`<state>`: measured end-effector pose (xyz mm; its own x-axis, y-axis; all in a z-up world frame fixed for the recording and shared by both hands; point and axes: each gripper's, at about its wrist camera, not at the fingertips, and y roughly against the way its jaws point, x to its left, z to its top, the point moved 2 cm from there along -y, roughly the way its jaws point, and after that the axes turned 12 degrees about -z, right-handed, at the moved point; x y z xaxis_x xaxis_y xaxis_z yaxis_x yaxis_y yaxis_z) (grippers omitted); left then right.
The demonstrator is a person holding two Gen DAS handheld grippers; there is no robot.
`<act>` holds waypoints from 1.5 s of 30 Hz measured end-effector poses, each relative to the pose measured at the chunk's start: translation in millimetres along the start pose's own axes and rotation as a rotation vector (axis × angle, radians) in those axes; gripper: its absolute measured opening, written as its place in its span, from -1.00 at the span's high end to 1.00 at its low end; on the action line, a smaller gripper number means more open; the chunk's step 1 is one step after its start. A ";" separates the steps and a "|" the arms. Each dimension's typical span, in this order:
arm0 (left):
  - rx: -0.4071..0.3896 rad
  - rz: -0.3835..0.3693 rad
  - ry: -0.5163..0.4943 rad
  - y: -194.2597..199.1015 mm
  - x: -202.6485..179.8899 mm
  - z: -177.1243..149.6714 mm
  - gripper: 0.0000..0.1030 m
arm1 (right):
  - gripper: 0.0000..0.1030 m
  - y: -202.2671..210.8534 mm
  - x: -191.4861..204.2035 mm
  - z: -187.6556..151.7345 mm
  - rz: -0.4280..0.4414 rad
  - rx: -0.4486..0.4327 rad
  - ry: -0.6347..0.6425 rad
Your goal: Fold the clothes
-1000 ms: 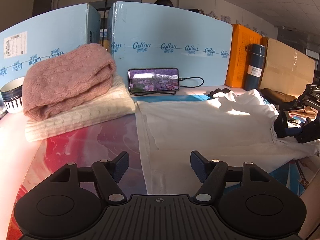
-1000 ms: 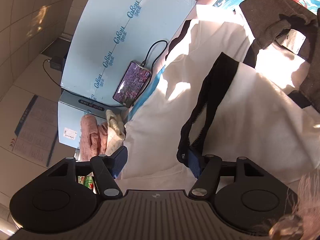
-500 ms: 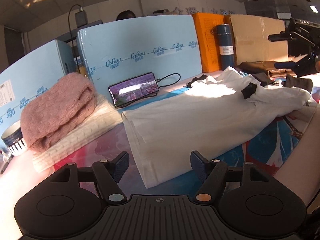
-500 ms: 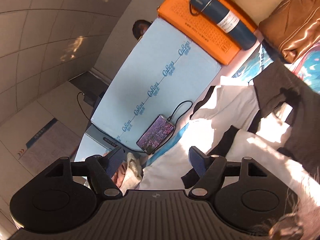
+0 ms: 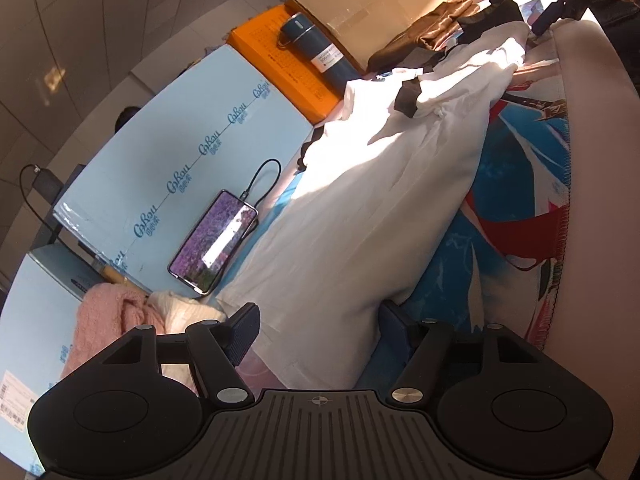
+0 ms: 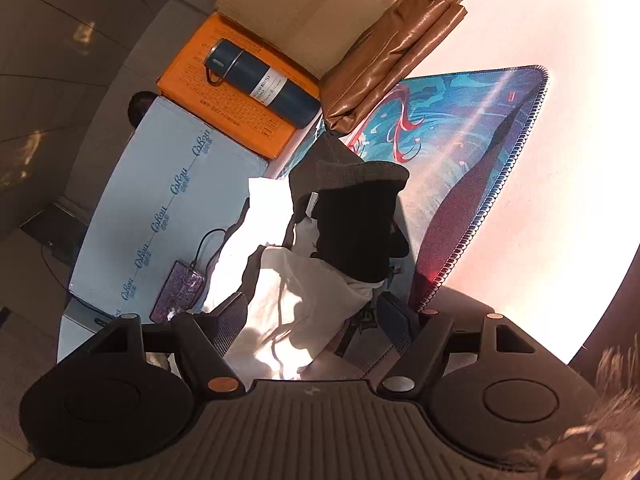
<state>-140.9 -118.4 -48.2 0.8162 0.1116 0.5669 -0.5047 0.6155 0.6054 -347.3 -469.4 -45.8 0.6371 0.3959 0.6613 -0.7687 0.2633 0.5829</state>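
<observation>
A white garment with black trim lies spread on a colourful mat. My left gripper is rolled to one side at the garment's near corner. Its jaws are closing with the hem between them, and the pads do not visibly pinch the cloth. In the right wrist view, my right gripper stands open over the bunched white cloth, just short of a black sleeve end. The left wrist view shows the same right gripper at the garment's far end, held by a hand.
A phone on a cable leans against light blue foam boards. A pink sweater lies on a cream one at the left. An orange box, a blue bottle and a brown leather bag stand behind.
My left gripper has rolled hard, come up to the garment's corner and narrowed its jaws. My right gripper has swung from the garment's middle to its black sleeve end.
</observation>
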 end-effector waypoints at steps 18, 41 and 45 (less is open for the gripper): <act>0.173 -0.031 -0.394 5.7 -15.6 4.1 -0.31 | 0.08 -27.6 18.9 2.1 -0.060 -0.047 0.040; 0.123 -0.056 -0.234 52.2 -31.2 9.9 1.00 | 0.78 16.3 5.2 -1.2 0.021 -0.073 0.040; 0.125 -0.053 -0.112 51.5 -23.2 -0.4 0.85 | 0.73 13.9 -2.4 -2.6 -0.029 -0.053 0.063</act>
<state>-185.8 -89.0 -30.4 0.8100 -0.0103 0.5863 -0.4980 0.5159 0.6970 -359.6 -464.4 -40.5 0.6554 0.4412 0.6130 -0.7531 0.3211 0.5742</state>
